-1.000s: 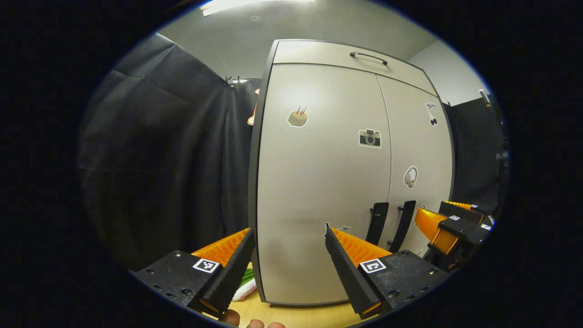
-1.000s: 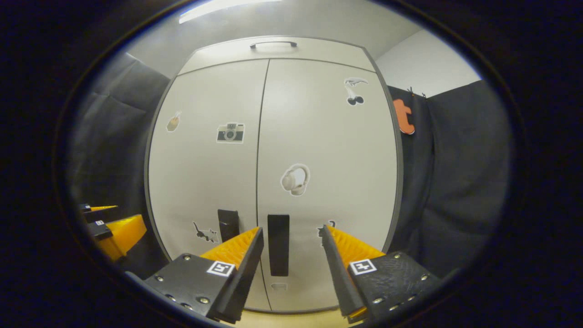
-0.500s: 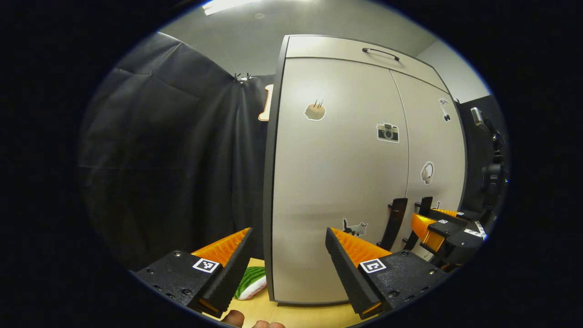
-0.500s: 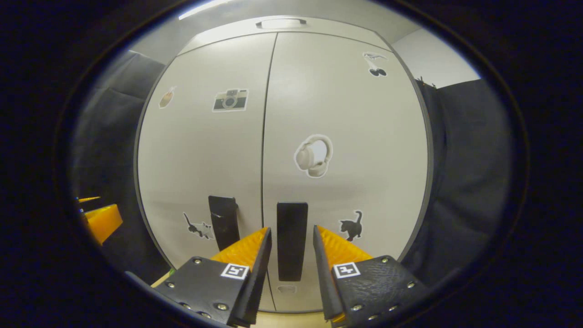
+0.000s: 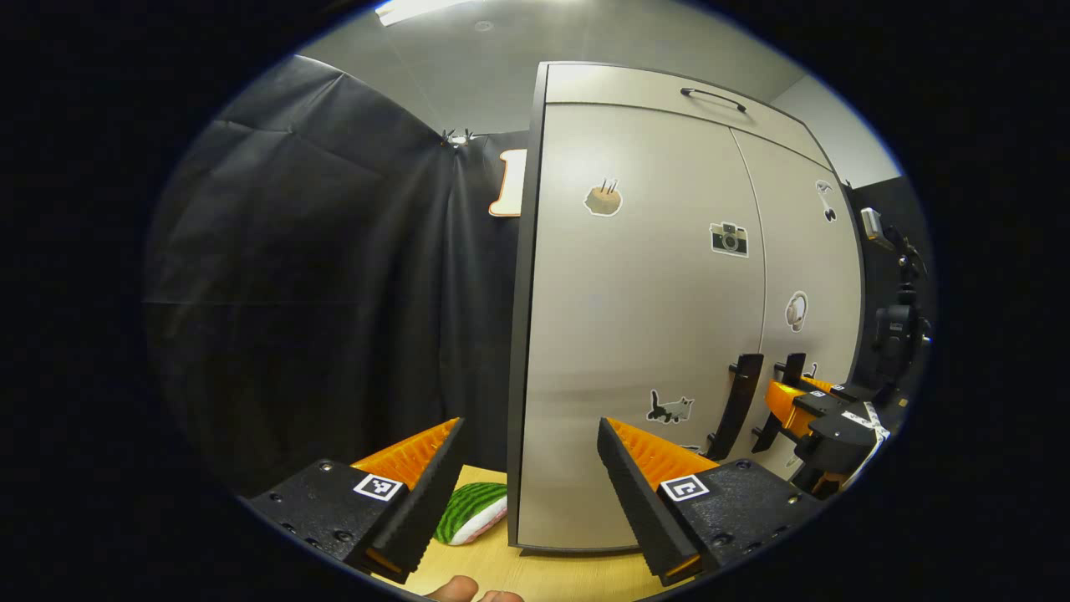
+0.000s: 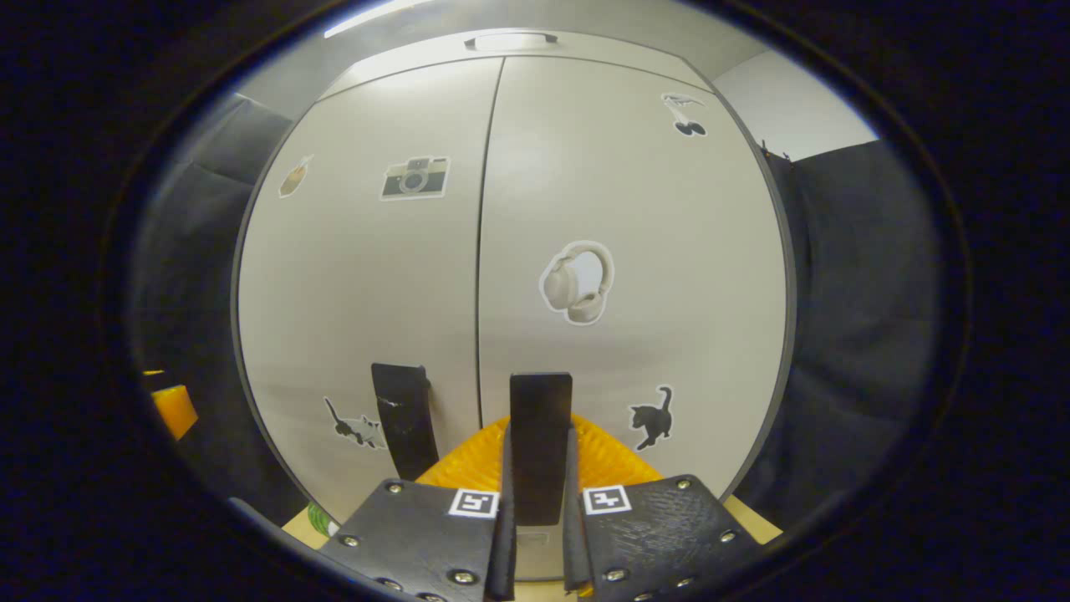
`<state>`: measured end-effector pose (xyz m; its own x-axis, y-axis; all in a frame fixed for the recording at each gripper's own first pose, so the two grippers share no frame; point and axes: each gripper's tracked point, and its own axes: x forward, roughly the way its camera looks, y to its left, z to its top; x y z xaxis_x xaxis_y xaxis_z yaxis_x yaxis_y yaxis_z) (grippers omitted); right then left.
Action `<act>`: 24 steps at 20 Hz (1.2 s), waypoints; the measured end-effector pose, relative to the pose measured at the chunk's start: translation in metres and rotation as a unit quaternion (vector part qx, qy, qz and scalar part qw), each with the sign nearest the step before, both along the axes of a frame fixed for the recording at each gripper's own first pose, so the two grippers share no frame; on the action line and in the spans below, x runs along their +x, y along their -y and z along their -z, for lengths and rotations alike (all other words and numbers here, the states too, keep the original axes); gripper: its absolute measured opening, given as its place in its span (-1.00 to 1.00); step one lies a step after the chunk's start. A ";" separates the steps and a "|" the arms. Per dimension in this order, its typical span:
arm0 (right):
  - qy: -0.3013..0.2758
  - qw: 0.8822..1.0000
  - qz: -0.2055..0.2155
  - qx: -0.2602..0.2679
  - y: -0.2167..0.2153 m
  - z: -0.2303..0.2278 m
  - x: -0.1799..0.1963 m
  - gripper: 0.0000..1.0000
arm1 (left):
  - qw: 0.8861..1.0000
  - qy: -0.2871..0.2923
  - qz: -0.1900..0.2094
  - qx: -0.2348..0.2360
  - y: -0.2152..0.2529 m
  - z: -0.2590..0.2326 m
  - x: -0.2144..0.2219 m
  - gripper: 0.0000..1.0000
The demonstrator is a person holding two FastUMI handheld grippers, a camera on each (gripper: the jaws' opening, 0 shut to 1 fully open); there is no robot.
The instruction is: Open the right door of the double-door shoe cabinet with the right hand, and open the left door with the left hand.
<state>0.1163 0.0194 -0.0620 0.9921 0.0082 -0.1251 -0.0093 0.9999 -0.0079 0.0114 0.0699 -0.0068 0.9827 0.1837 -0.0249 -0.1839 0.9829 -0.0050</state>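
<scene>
The beige double-door shoe cabinet (image 6: 652,251) stands close ahead with both doors shut and stickers on them. In the right gripper view, my right gripper (image 6: 539,431) is shut on the right door's black vertical handle (image 6: 541,418), both fingers pressing its sides. The left door's black handle (image 6: 401,418) is just to its left. In the left gripper view, my left gripper (image 5: 529,422) is open and holds nothing, level with the cabinet's left front edge (image 5: 522,334). The left handle (image 5: 736,401) is off to its right, and the right gripper (image 5: 802,405) shows beyond it.
The cabinet rests on a light wooden tabletop (image 5: 543,577). A green striped watermelon-slice toy (image 5: 472,512) lies beside the cabinet's left side. A hand's fingertips (image 5: 468,592) show at the bottom. Black cloth walls (image 5: 318,293) close in on both sides. A stand with a device (image 5: 899,318) is far right.
My right gripper moved in and its fingers shut on the right door's handle. My left gripper drifted left, so the cabinet sits farther right in its view.
</scene>
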 end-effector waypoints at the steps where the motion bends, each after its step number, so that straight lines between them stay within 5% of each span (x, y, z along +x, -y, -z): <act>1: -0.002 1.000 -0.003 0.003 0.000 -0.001 -0.002 -0.55 | 1.000 -0.001 0.002 -0.001 0.001 0.000 -0.002 0.92; 5: -0.003 1.000 -0.011 0.017 0.004 -0.004 -0.018 -0.55 | 1.000 -0.002 0.012 -0.005 0.005 0.001 -0.005 0.92; 6: -0.001 0.999 -0.018 0.029 0.005 -0.003 -0.020 -0.78 | 1.000 -0.003 0.016 -0.007 0.007 0.002 -0.007 0.99; 12: -0.007 1.000 -0.020 0.020 0.019 -0.006 -0.048 -0.79 | 0.999 -0.007 0.035 -0.014 0.019 0.005 -0.012 0.93; 24: 0.003 0.999 0.037 0.032 0.061 -0.014 -0.104 -0.81 | 0.997 -0.009 0.081 -0.013 0.053 0.004 -0.013 0.92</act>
